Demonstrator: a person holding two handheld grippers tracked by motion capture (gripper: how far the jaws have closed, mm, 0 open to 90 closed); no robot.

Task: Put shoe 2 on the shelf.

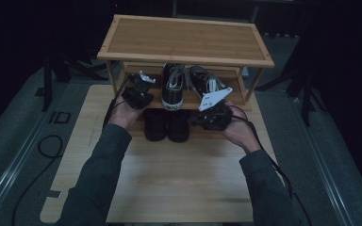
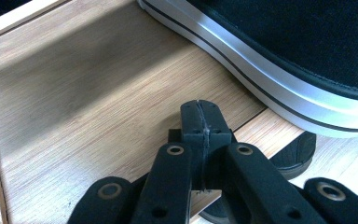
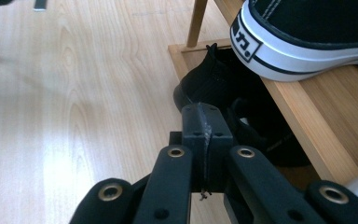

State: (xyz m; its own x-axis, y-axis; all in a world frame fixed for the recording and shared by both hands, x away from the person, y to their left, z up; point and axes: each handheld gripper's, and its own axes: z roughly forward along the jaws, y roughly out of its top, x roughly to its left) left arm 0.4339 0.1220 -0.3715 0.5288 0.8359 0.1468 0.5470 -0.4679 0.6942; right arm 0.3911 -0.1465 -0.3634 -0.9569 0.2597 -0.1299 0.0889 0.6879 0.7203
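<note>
Dark room around us, we are holding both hand-held grippers closed and empty: right hand-held gripper nearer, black shoes lying at its 9 o'clock, heels toward us; left hand-held gripper above.

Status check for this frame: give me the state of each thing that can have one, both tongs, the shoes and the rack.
Left tongs: shut, holding nothing, over the lower shelf.
Right tongs: shut, holding nothing, by the black shoes.
Black-and-white sneakers: resting on the rack's lower shelf, heels toward the person.
Black shoes: standing side by side on the table under that shelf.
Wooden shoe rack: upright, top shelf bare.
</note>
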